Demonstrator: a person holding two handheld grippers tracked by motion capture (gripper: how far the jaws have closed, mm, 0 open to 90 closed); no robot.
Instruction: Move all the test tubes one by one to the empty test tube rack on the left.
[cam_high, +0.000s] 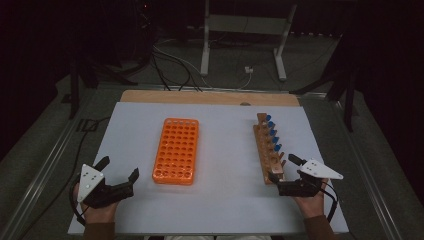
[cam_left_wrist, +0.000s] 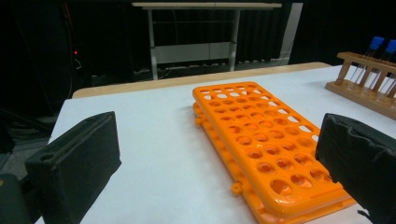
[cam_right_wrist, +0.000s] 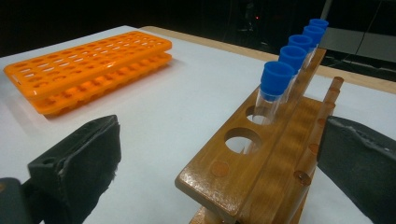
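Blue-capped test tubes (cam_right_wrist: 276, 81) stand in a row in the far holes of the wooden rack (cam_right_wrist: 261, 168), straight ahead of the right gripper (cam_high: 287, 172), whose jaws stand wide apart with nothing pressed between them; the rack's near end, with its empty holes, lies between those jaws in the right gripper view, and in the high view it sits just beside the inner jaw tip. Left of that rack, well apart from it, the orange rack (cam_high: 176, 150) lies flat on the white table top (cam_high: 225, 200), ahead and to the right of the left gripper (cam_high: 120, 170), whose jaws also gape, holding nothing.
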